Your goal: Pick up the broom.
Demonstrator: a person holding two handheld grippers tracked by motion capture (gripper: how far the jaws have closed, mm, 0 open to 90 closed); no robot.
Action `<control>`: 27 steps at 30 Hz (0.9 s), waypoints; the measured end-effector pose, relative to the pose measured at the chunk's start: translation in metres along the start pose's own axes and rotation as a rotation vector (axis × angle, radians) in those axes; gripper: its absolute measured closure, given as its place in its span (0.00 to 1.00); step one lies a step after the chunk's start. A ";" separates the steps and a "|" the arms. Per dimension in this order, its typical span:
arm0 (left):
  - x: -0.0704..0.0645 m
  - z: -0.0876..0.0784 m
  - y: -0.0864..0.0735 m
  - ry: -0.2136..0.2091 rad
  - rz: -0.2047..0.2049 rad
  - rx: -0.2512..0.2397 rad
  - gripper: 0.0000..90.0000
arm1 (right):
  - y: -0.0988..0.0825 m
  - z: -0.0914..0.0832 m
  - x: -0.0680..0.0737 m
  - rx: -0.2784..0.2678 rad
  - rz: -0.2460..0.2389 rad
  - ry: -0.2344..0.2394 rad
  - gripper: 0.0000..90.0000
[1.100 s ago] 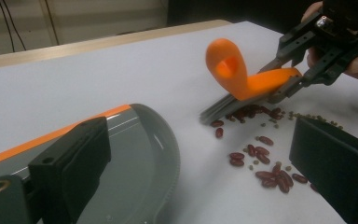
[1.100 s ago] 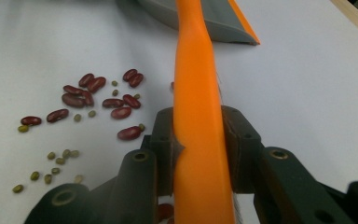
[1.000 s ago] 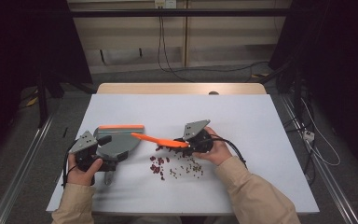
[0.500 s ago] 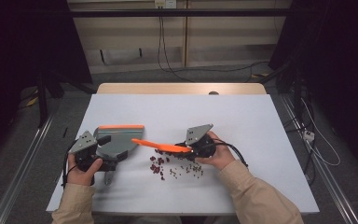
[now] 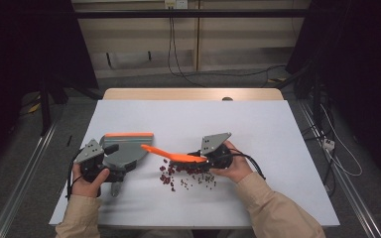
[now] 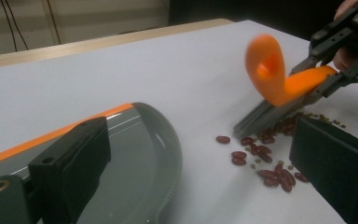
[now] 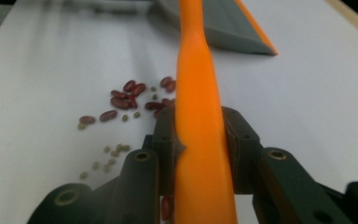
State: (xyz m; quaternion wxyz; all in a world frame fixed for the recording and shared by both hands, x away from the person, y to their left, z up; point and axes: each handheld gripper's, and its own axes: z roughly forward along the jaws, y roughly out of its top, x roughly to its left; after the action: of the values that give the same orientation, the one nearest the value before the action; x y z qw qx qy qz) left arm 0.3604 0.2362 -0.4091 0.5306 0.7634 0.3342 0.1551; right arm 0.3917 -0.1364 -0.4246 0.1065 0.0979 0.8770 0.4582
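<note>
1. High view: the right hand-held gripper [image 5: 198,159] sits at about 4 o'clock on the worktop [image 5: 258,124], its jaws clamped on the handle of an orange brush [image 5: 171,154].
2. Right gripper view shows that grip up close: both dark pads press the orange handle [image 7: 198,116] from either side, and the handle runs straight out toward 12 o'clock.
3. In the high view the brush handle points toward 9 o'clock from the right hand-held gripper, with its far end just short of the dustpan.
4. Left gripper view shows grey bristles [image 6: 261,114] under the orange brush body, angled down to the worktop and meeting the beans.
5. Red beans [image 5: 171,174] and smaller pale green ones lie scattered directly below the brush, at roughly 6 o'clock on the worktop, between the two hands.
6. Left hand-held gripper [image 5: 110,174] rests at about 8 o'clock, held by the left hand [image 5: 85,179]; it sits on the handle of a grey dustpan [image 5: 126,151].
7. Whether its jaws press that handle I cannot tell; in the left gripper view they stand wide apart with the pan's bowl [image 6: 135,154] behind them.
8. Dustpan lies flat on the worktop, its orange edge strip [image 5: 129,134] toward 12 o'clock and its curved side nearest the beans, just beside them but not touching
</note>
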 end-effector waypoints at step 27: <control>0.006 -0.002 -0.003 0.014 -0.015 0.003 0.06 | 0.010 0.031 -0.022 0.015 -0.025 0.063 0.78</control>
State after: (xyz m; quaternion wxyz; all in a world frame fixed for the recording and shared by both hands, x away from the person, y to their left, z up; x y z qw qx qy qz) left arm 0.3622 0.2428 -0.4120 0.5281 0.7605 0.3441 0.1560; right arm 0.4218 -0.1121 -0.4312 0.0841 0.0732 0.8845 0.4530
